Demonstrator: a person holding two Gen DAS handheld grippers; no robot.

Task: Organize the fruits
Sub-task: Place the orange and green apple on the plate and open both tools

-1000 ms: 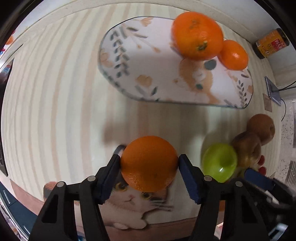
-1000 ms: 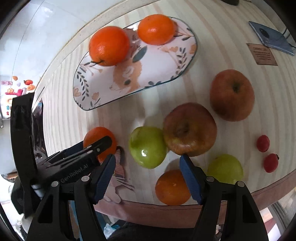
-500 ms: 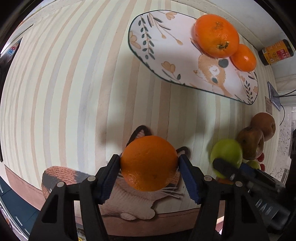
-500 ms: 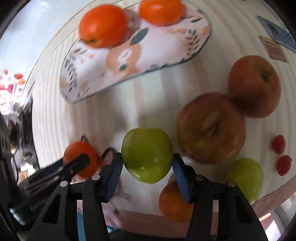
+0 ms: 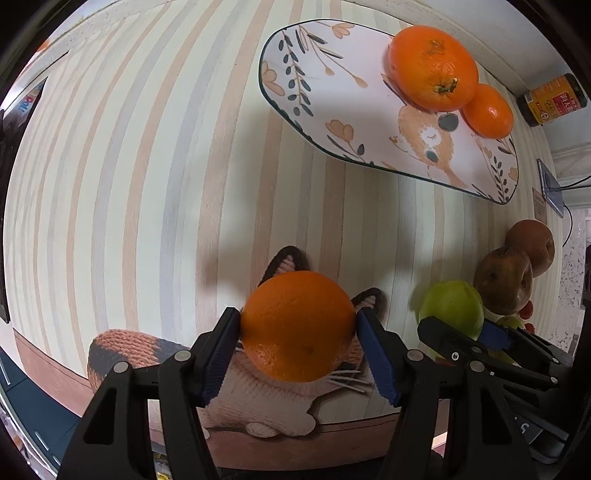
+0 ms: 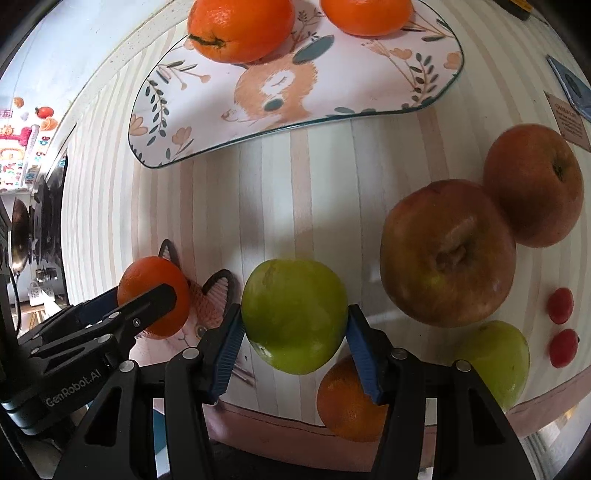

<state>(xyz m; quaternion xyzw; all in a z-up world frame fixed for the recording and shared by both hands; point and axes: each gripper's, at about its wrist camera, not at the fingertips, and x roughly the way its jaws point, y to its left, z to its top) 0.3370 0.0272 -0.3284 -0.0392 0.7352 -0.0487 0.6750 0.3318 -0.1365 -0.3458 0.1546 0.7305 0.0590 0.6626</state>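
Note:
My left gripper (image 5: 298, 332) is shut on an orange (image 5: 297, 325), held above the striped cloth at the near edge; it also shows in the right wrist view (image 6: 153, 295). My right gripper (image 6: 294, 328) is shut on a green apple (image 6: 293, 314), seen from the left wrist view (image 5: 452, 304) at the right. A patterned tray (image 5: 332, 107) at the back holds a large orange (image 5: 432, 74) and a smaller orange (image 5: 487, 116). The tray (image 6: 332, 96) and its two oranges (image 6: 240, 26) also show in the right wrist view.
Two reddish-brown apples (image 6: 447, 251) (image 6: 532, 190), a second green apple (image 6: 495, 358), another orange (image 6: 347, 400) and two small red fruits (image 6: 561, 321) lie right of my right gripper. A jar (image 5: 550, 101) stands at the far right. The table edge is near.
My right gripper closed on the green apple and lifted it. My left gripper, still holding the orange, moved a little left and back from the tray.

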